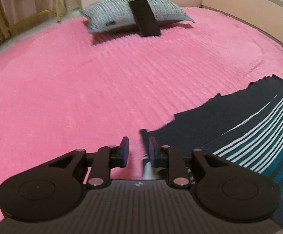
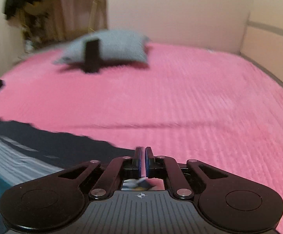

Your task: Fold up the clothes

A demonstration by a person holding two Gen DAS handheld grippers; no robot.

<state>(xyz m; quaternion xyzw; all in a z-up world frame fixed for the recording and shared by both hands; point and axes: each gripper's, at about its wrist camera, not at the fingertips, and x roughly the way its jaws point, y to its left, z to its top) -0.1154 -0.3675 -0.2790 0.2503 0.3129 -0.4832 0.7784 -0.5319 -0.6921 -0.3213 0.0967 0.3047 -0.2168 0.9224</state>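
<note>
A home bedroom, shown by the wide bed with pink ribbed bedspread (image 1: 102, 74), grey pillow (image 1: 121, 11) near the pale wall (image 2: 180, 9), and curtain (image 1: 14, 9) in the corner.

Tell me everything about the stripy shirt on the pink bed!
The stripy shirt is soft cloth, dark navy with thin white stripes and a teal band. It lies spread fairly flat on the pink bedspread, its far edge wavy. The open left gripper sits at its edge, a bit of dark cloth sticking up between the fingers. The right gripper is nearly closed beside its other edge; whether it pinches cloth is unclear.
</note>
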